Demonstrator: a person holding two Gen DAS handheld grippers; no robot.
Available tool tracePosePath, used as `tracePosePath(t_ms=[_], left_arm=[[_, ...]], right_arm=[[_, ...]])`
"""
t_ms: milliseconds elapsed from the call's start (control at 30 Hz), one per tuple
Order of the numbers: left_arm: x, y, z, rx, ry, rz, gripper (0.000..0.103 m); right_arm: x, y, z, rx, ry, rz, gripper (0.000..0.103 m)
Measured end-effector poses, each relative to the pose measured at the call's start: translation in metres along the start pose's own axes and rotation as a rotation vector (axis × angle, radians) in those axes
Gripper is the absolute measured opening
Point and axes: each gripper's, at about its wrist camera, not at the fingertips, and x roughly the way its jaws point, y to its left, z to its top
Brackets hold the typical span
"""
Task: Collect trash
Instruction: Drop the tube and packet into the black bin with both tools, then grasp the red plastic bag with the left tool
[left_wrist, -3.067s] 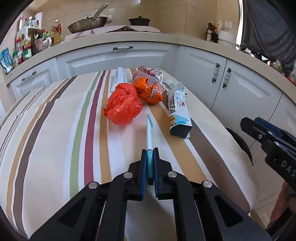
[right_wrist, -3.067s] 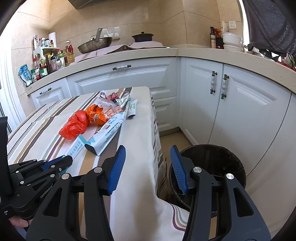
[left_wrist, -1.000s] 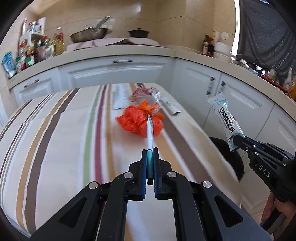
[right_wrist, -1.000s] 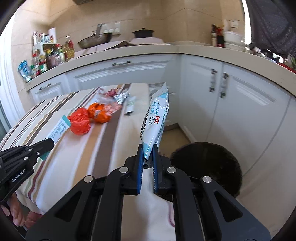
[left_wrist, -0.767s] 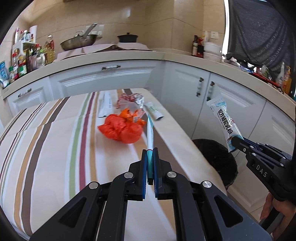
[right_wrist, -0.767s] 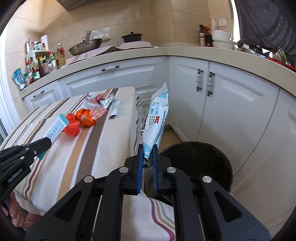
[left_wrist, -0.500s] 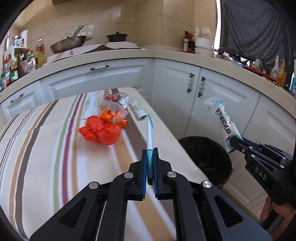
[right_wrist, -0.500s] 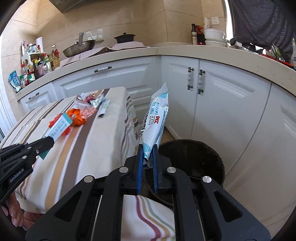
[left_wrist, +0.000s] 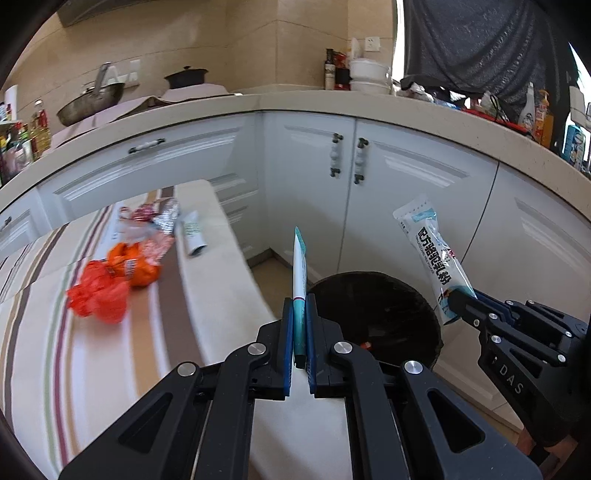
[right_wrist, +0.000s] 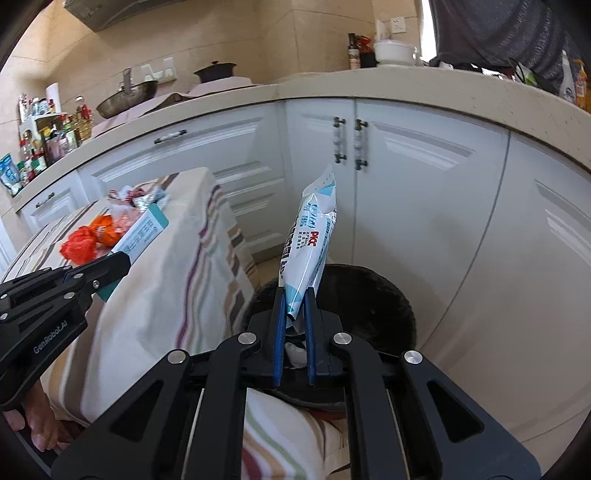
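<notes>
From the left wrist, the left tool (left_wrist: 300, 325) is clenched on a flat carton (left_wrist: 299, 266) by its end, so it sticks out toward the bin (left_wrist: 376, 317) below. More wrappers (left_wrist: 122, 273) lie on the counter (left_wrist: 207, 295).

From the right wrist, the right tool (right_wrist: 294, 328) is pinching a pouch (right_wrist: 308, 243) by its bottom edge, upright over the bin (right_wrist: 369, 295), likely ready to drop.

Both tongs, left (left_wrist: 299, 314) and right (right_wrist: 294, 306), clamped tight, angled downward, side by side.

Bright daylight from the upper right, fisheye-curved edges, motion blur on the tablecloth (left_wrist: 92, 369).
</notes>
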Motion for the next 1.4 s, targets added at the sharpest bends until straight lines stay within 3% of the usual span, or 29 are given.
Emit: tracePosePath(t_ms=[500, 567, 633, 733, 833, 933, 1067, 1233, 1400], left_arm=[[0.052, -0.039, 0.017, 0.021, 0.058, -0.03, 0.007], [0.058, -0.045, 0.02, 0.031, 0.069, -0.025, 0.014], [0.063, -0.048, 0.023, 0.035, 0.081, -0.018, 0.03], [0.067, -0.05, 0.026, 0.028, 0.091, -0.018, 0.044], [0.066, -0.048, 0.027, 0.013, 0.085, -0.024, 0.055], [0.059, -0.043, 0.029, -0.004, 0.073, -0.03, 0.058], [0.044, -0.032, 0.032, -0.018, 0.03, -0.013, 0.065], [0.017, -0.006, 0.035, -0.047, -0.037, 0.033, 0.071], [-0.005, 0.024, 0.034, -0.075, -0.081, 0.092, 0.074]], right_arm=[[0.03, -0.04, -0.002, 0.042, 0.028, -0.028, 0.011], [0.035, -0.043, -0.003, 0.047, 0.03, -0.034, 0.017], [0.042, -0.047, -0.003, 0.055, 0.038, -0.045, 0.026], [0.049, -0.053, -0.003, 0.073, 0.056, -0.055, 0.037], [0.047, -0.054, 0.001, 0.083, 0.048, -0.062, 0.04], [0.039, -0.05, 0.007, 0.08, 0.018, -0.066, 0.046], [0.027, -0.037, 0.019, 0.062, -0.022, -0.054, 0.047], [0.011, -0.014, 0.032, 0.034, -0.076, -0.033, 0.055], [0.002, 0.014, 0.04, -0.003, -0.102, 0.004, 0.056]])
